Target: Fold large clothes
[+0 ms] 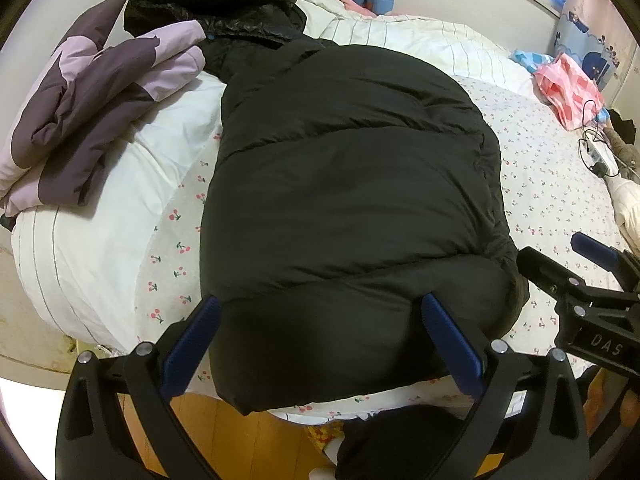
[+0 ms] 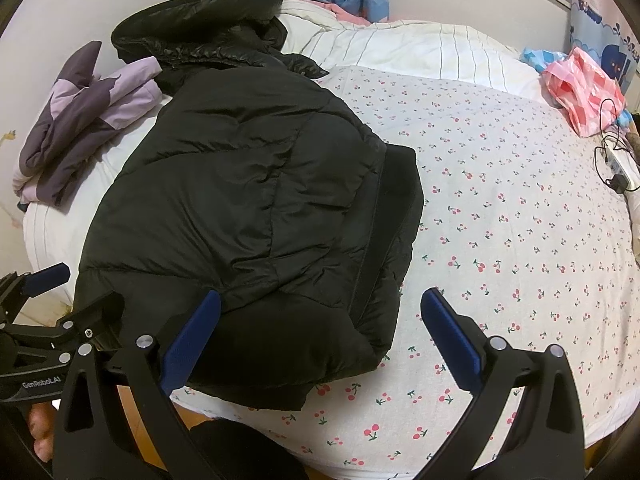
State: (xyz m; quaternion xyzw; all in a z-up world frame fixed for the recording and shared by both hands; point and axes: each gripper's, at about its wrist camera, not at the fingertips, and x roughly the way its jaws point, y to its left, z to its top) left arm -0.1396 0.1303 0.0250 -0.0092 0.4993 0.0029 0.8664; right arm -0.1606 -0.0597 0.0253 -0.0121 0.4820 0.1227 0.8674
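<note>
A black puffer jacket (image 1: pixel 344 184) lies folded into a long bundle on the bed, its near end at the bed's front edge; it also shows in the right wrist view (image 2: pixel 248 200). My left gripper (image 1: pixel 320 320) is open, its blue fingers spread over the jacket's near end, holding nothing. My right gripper (image 2: pixel 320 316) is open and empty above the jacket's near right corner. The right gripper shows in the left wrist view (image 1: pixel 592 280) at the right; the left gripper shows in the right wrist view (image 2: pixel 52 304) at the left.
A cherry-print sheet (image 2: pixel 500 208) covers the bed. A purple folded garment (image 1: pixel 88 108) and a shiny black jacket (image 1: pixel 216 4) lie at the far left on a white duvet (image 1: pixel 100 240). A pink bag (image 2: pixel 580 88) and a power strip (image 2: pixel 618 168) are at the right. A wooden floor (image 1: pixel 224 432) lies below.
</note>
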